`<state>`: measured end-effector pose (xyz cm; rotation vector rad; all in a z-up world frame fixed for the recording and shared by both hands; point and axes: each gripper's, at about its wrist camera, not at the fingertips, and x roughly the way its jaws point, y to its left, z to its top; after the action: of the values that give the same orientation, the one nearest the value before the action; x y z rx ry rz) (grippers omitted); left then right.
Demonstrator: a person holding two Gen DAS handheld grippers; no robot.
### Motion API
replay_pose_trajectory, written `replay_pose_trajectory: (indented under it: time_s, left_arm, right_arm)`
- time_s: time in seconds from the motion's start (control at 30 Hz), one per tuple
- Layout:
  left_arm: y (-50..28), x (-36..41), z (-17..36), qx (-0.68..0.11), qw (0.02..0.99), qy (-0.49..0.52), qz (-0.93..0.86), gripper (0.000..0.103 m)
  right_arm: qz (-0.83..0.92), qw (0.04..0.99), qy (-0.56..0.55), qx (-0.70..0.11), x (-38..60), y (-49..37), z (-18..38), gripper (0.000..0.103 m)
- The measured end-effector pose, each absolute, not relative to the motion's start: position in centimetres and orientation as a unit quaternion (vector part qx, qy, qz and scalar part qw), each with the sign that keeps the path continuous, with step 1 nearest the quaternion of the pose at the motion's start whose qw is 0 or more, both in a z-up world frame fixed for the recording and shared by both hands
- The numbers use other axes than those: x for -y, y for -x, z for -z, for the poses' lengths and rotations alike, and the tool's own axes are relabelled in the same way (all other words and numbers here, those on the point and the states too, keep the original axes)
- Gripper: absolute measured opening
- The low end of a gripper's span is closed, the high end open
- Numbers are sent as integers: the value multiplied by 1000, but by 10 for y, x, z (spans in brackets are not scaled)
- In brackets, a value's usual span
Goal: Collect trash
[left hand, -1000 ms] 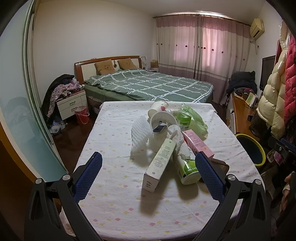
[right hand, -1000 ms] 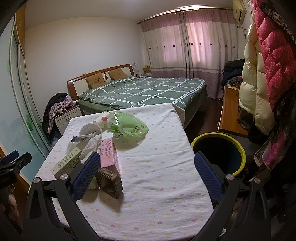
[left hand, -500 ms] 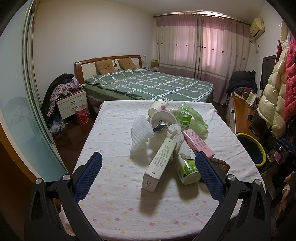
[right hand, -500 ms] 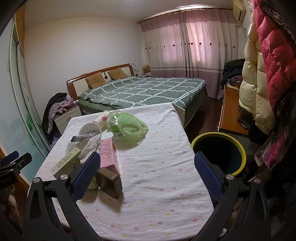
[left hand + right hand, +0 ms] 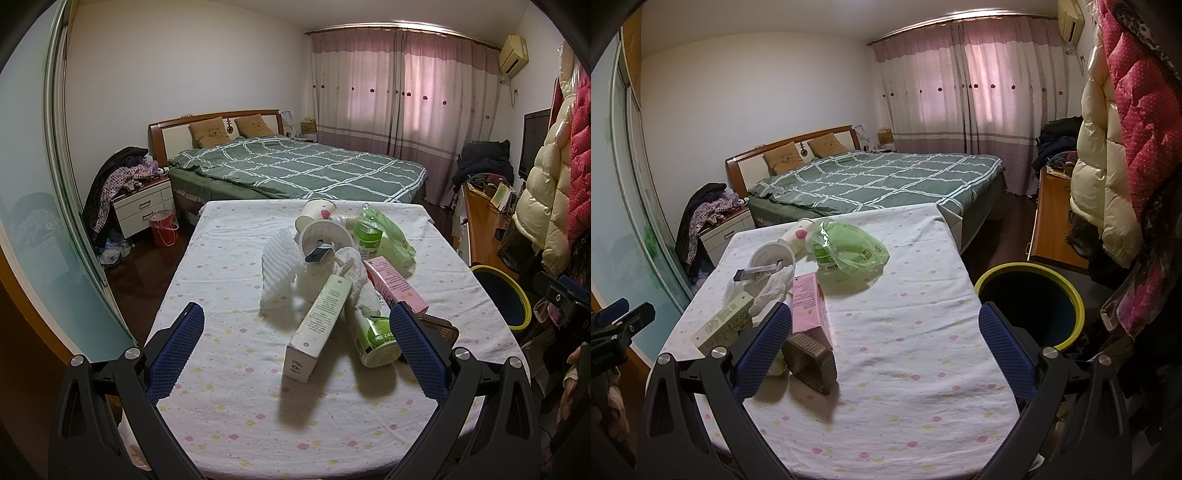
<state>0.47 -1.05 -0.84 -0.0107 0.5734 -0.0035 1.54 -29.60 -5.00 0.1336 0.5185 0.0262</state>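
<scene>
Both tools spread wide, nothing held: left tool (image 5: 295, 338) hovers over desk (image 5: 229, 398) near edge, right tool (image 5: 884, 345) over desk's bare right half. Trash heap sits mid-desk, left of centre in right view; open cloth all round it, widest on the near and right sides. Bin (image 5: 1032, 304) on floor just off desk's right edge, mouth up. White box (image 5: 319, 326) lies long axis toward left tool, leaning on heap. Pink box (image 5: 809, 308) points near-to-far. Brown tray (image 5: 812, 356) clear only in right view; foam net (image 5: 279, 273) clear only in left. Green bag (image 5: 846, 251) at far end.
</scene>
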Motion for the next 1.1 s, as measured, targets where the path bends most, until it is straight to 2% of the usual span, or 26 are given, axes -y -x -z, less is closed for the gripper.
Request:
replay_pose_trajectory:
  time_s: [0.63,1.1]
  left_arm:
    - [-30,7,12,-287,958,7,-2,99]
    - [-106,6,23,-308,951,11,-1,99]
  right_arm:
    - [-13,959,-58,-278,291,-48,64,97]
    - [-39,944,-18,-327,268,-190,93,95]
